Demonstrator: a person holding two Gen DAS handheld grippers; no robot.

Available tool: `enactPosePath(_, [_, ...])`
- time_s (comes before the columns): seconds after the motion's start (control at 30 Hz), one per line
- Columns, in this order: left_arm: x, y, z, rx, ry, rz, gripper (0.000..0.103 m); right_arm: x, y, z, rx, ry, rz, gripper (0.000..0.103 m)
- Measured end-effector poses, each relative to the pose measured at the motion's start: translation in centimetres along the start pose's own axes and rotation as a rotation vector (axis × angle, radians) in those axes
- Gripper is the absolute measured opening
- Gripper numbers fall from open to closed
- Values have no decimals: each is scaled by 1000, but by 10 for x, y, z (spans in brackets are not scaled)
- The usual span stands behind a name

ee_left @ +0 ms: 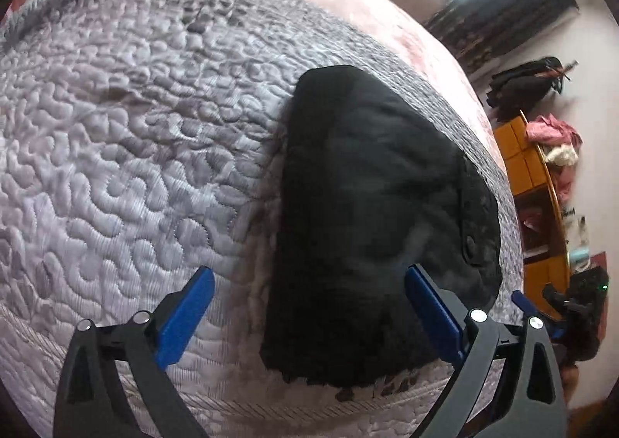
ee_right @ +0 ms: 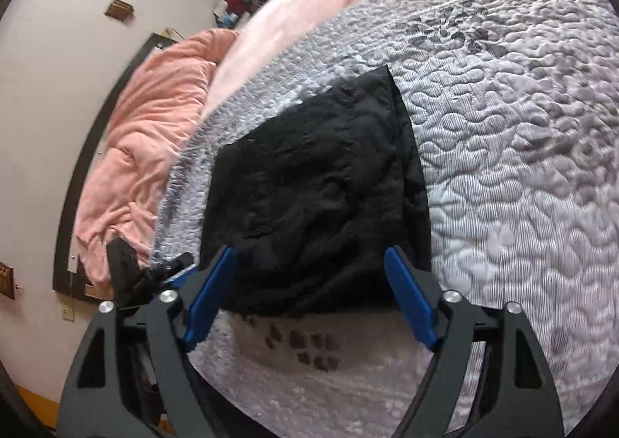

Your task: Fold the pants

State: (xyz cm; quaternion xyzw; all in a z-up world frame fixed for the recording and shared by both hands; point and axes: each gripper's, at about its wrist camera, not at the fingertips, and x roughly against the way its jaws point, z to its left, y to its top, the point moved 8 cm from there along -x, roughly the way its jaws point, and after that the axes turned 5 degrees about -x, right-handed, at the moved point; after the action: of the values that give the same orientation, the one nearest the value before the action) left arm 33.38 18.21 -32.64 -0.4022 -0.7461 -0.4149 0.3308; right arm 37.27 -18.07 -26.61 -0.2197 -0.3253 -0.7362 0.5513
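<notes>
The black pants lie folded into a compact stack on the grey quilted bedspread. A waistband button shows at the stack's right edge. My left gripper is open and empty, hovering over the stack's near left edge. In the right wrist view the same folded pants lie just ahead. My right gripper is open and empty, above the stack's near edge. Part of the other gripper shows at the edge of each view.
A pink blanket is heaped at the far side of the bed. An orange wooden shelf with clothes stands against the wall to the right. A dark-framed mirror leans on the wall.
</notes>
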Motion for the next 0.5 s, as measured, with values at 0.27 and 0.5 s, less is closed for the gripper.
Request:
enactPosePath(0.27, [6,-22,-11,-28,34,12,99,-22,-24,-12,36,-149,15,81])
enactPosePath(0.5, [133,-64,-71,-275,236,-220,99,77,-82,73,276,-293,-228,100])
